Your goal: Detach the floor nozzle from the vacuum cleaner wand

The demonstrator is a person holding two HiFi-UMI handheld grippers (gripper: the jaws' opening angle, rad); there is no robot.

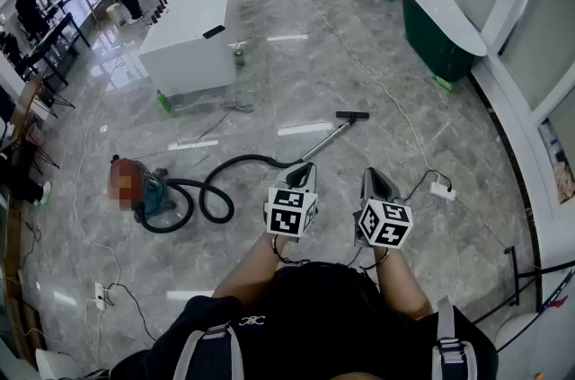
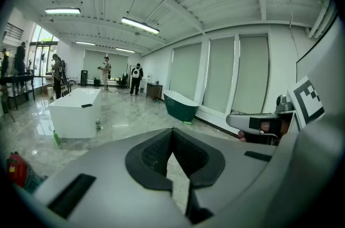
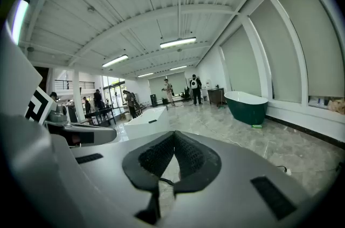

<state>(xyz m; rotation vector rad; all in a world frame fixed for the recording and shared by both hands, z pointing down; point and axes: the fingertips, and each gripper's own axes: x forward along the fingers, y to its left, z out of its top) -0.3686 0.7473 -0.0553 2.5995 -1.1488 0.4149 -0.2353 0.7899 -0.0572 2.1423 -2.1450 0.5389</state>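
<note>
The vacuum cleaner lies on the marble floor in the head view. Its teal canister (image 1: 148, 192) is at the left, and a black hose (image 1: 216, 190) loops from it to the silver wand (image 1: 325, 140). The black floor nozzle (image 1: 353, 115) sits on the wand's far end. My left gripper (image 1: 305, 169) hangs shut and empty in the air above the hose end of the wand. My right gripper (image 1: 375, 176) hangs beside it, also shut and empty. In each gripper view the jaws (image 2: 172, 159) (image 3: 166, 165) meet with nothing between them. Neither gripper view shows the nozzle.
A white island block (image 1: 190, 28) stands at the back left, and a green bathtub (image 1: 440, 23) at the right wall. A white power strip (image 1: 442, 188) with its cable lies right of my right gripper. Several people stand at the far end of the room.
</note>
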